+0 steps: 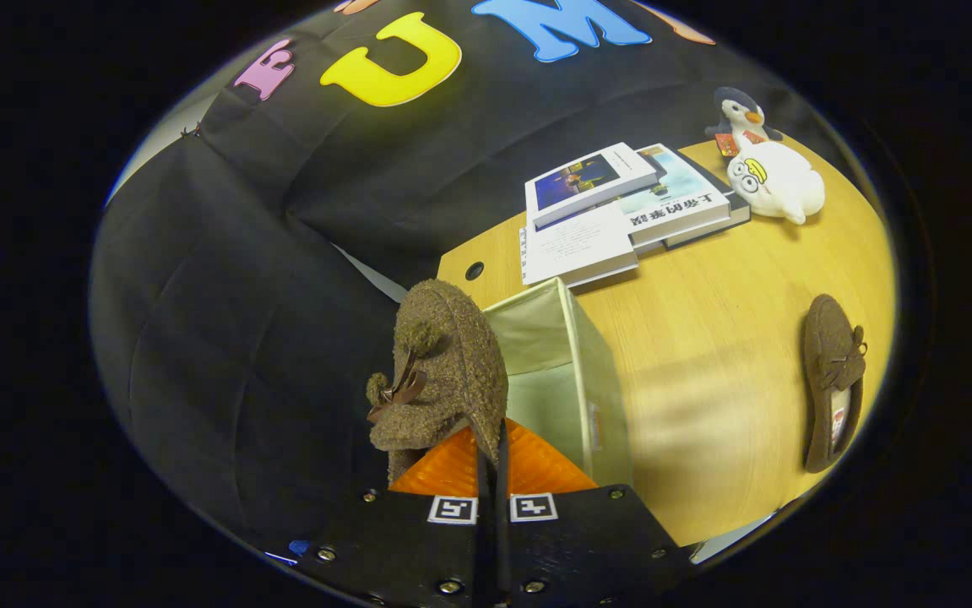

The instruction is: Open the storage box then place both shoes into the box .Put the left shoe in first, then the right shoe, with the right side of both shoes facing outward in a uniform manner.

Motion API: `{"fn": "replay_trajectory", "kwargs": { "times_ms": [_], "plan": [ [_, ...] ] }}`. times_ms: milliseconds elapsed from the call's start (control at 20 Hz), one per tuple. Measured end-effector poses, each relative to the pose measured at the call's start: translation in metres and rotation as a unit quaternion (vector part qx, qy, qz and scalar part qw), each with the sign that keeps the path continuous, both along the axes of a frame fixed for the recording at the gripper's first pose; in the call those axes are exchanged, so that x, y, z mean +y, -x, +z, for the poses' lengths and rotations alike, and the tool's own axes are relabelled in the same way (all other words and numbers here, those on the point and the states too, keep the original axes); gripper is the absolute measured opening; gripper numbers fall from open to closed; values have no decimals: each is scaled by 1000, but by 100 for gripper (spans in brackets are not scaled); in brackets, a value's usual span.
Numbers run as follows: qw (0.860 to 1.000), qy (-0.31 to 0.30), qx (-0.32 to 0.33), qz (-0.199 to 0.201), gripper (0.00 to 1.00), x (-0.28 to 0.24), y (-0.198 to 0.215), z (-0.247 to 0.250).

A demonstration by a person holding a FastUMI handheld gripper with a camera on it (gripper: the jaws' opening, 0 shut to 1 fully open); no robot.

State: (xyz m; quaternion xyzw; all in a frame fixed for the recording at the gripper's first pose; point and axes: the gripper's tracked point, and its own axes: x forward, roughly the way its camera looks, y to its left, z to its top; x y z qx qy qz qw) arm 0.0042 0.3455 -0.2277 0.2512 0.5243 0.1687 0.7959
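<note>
- Two brown fuzzy shoes show: one shoe (pixel 443 363) is held up in the gripper (pixel 492 473), the other shoe (pixel 832 384) lies on the bench (pixel 705 355), well apart to the side
- The gripper's fingers are pressed together on the held shoe's edge, with only a thin slit between them
- The held shoe hangs upright above the near corner of the box (pixel 570 380), its bow facing the camera
- The box is open, pale fabric, standing on the bench just beyond the fingers; its inside looks bare as far as can be seen
- The lying shoe rests on its sole, bow on top, near the bench's edge
- Beyond the box a stack of books (pixel 621 211) lies on the bench
- Past the books sit a white plush toy (pixel 777 181) and a penguin toy (pixel 739 118), touching each other
</note>
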Motion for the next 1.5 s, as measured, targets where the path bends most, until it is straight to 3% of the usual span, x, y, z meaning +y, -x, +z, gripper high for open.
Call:
{"fn": "replay_trajectory", "kwargs": {
  "times_ms": [750, 1000, 1050, 1150, 1200, 1300, 1350, 1400, 1500],
  "plan": [
    [995, 66, 70, -3, 0, 57, 22, -93],
    [994, 90, 62, 24, 2, 60, 27, -101],
    [994, 90, 51, 40, 8, 60, 26, -101],
    [994, 79, 41, 67, 42, 61, 30, -98],
    [995, 66, 32, 72, 66, 61, 32, -90],
    [996, 35, -4, 78, 82, 65, 26, -69],
    [995, 27, -25, 89, 83, 64, 23, -57],
    [994, 25, -43, 99, 93, 60, 23, -47],
    [989, 40, -82, 116, 97, 47, 19, -29]
  ]
}}
